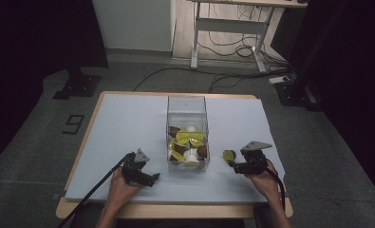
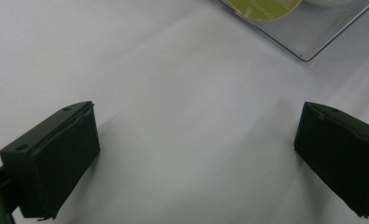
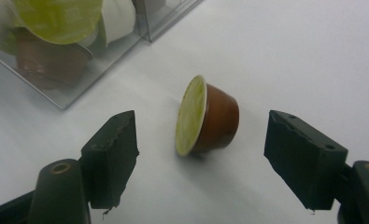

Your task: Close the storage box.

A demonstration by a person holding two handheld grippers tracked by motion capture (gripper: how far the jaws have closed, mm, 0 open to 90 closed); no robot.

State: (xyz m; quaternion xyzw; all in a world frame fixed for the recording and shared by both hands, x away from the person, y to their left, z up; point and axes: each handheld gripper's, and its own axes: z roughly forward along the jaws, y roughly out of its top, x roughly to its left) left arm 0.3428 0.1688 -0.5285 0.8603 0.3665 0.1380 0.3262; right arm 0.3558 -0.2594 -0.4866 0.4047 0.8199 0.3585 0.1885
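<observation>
A clear plastic box stands mid-table, holding several brown, white and yellow-lidded coffee capsules. One brown capsule with a yellow-green lid lies on its side on the white sheet, just right of the box; the same capsule sits ahead of my right gripper. That right gripper is open, its jaws on either side of the capsule and apart from it. My left gripper rests left of the box, open over bare sheet, with the box corner beyond it.
The white sheet covers a wooden table. Beyond the far edge are a black stand base, floor cables and a desk frame. Bare sheet lies to the left and right of the box.
</observation>
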